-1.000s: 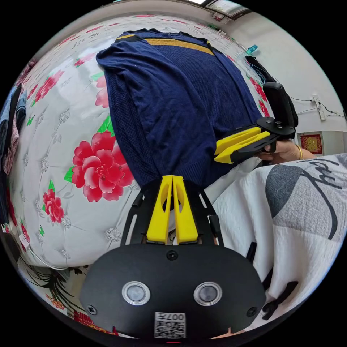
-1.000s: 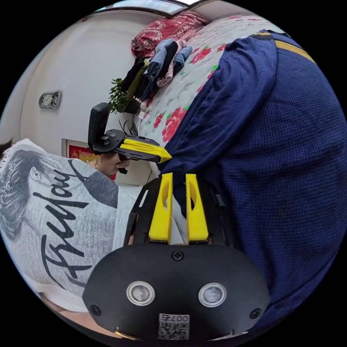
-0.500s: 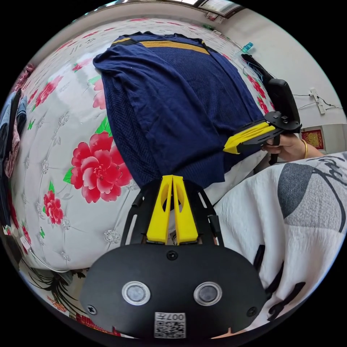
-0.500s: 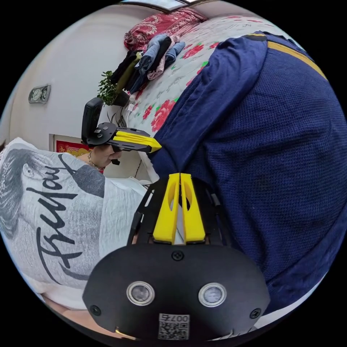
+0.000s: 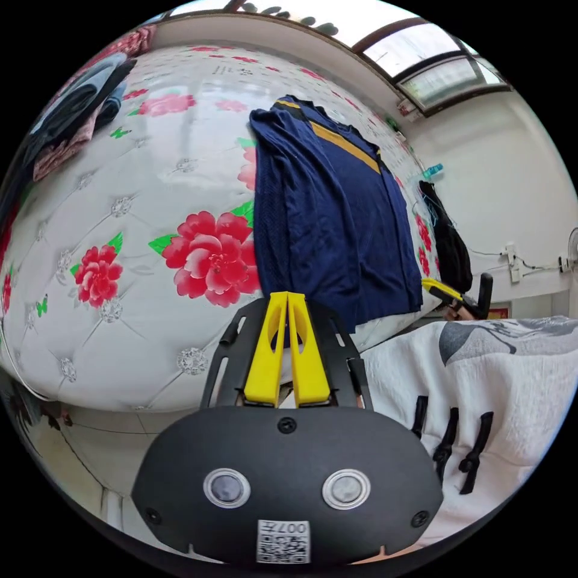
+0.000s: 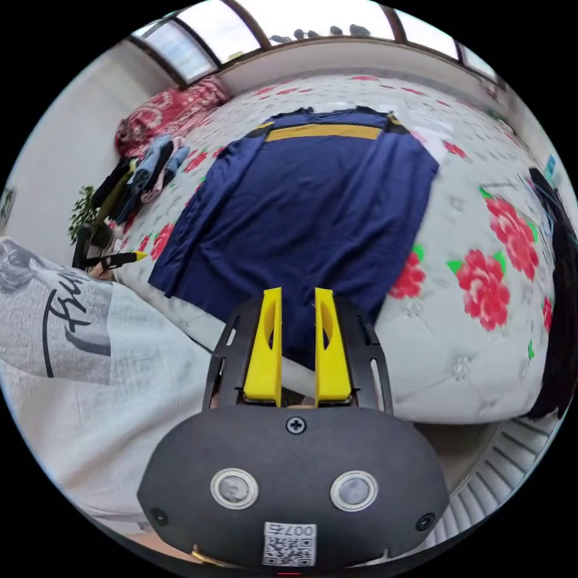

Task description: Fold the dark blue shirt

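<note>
- Left gripper (image 5: 288, 296): yellow fingers (image 5: 268, 349) pressed together at the tips, just before the near hem of the dark blue shirt (image 5: 325, 223); whether fabric is pinched cannot be told.
- Right gripper (image 6: 298, 293): fingers (image 6: 265, 349) spread apart, nothing between them, at the shirt's near hem.
- Dark blue shirt: lies flat on the floral bedspread (image 6: 481, 337), mustard stripe (image 6: 325, 131) at the far end.
- Clothes pile (image 6: 141, 174): well apart, beside a red blanket (image 6: 162, 111).
- Person's white printed top (image 6: 72, 355) borders the bed edge.
</note>
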Demonstrator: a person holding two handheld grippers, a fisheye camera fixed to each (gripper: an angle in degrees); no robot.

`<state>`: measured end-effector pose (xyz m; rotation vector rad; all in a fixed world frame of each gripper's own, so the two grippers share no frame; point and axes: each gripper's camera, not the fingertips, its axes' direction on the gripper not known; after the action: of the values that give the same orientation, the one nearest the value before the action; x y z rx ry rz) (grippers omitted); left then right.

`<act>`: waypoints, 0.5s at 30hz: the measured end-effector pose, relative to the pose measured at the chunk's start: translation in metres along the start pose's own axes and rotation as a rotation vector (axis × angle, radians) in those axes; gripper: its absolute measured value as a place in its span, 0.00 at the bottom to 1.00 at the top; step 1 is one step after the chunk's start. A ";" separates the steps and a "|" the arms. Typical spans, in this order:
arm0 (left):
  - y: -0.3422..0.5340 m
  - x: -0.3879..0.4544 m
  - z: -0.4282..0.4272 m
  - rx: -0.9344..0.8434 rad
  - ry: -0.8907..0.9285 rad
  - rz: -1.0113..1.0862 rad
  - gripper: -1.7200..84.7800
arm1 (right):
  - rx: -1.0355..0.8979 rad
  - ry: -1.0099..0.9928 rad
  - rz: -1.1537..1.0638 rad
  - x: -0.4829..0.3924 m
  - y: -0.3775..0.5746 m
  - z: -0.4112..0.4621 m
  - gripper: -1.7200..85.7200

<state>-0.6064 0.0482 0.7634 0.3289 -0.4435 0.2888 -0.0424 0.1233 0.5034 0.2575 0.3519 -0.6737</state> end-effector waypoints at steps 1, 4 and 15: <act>0.001 -0.005 0.000 0.014 0.023 -0.028 0.01 | 0.012 0.004 0.099 0.024 0.017 -0.009 0.09; -0.002 0.013 0.004 0.036 0.031 0.046 0.01 | 0.049 -0.035 0.316 0.075 0.061 -0.019 0.09; -0.021 0.173 0.106 -0.168 0.114 0.584 0.01 | 0.046 -0.301 0.435 0.128 0.117 0.014 0.04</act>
<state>-0.4889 0.0241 0.9283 0.0097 -0.4410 0.8306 0.1294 0.1352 0.4792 0.2617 -0.0127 -0.2839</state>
